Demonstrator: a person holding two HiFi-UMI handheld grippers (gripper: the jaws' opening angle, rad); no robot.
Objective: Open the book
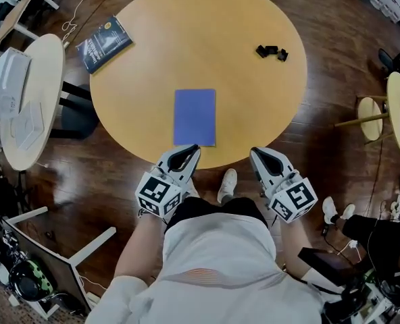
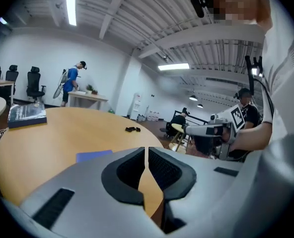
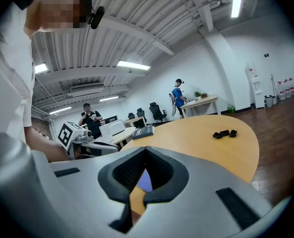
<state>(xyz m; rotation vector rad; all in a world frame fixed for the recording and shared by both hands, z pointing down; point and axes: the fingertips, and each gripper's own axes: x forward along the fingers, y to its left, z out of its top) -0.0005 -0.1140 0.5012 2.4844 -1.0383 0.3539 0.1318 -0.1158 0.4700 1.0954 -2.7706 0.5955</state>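
Note:
A thin blue book (image 1: 194, 117) lies closed and flat on the round wooden table (image 1: 254, 106), near the front edge. My left gripper (image 1: 194, 149) hovers at that edge, just short of the book's near left corner, with its jaws shut and nothing in them. My right gripper (image 1: 255, 154) hangs to the book's right, off the table edge, also shut and empty. In the left gripper view the book (image 2: 93, 155) shows left of the closed tips (image 2: 146, 149). In the right gripper view a sliver of the book (image 3: 144, 180) shows below the closed tips (image 3: 146, 149).
A dark hardcover book (image 1: 104, 44) lies at the table's far left edge. Small black pieces (image 1: 271, 52) sit at the far right. A smaller round table (image 1: 31, 100) with white items stands to the left. Other people stand at desks in the background.

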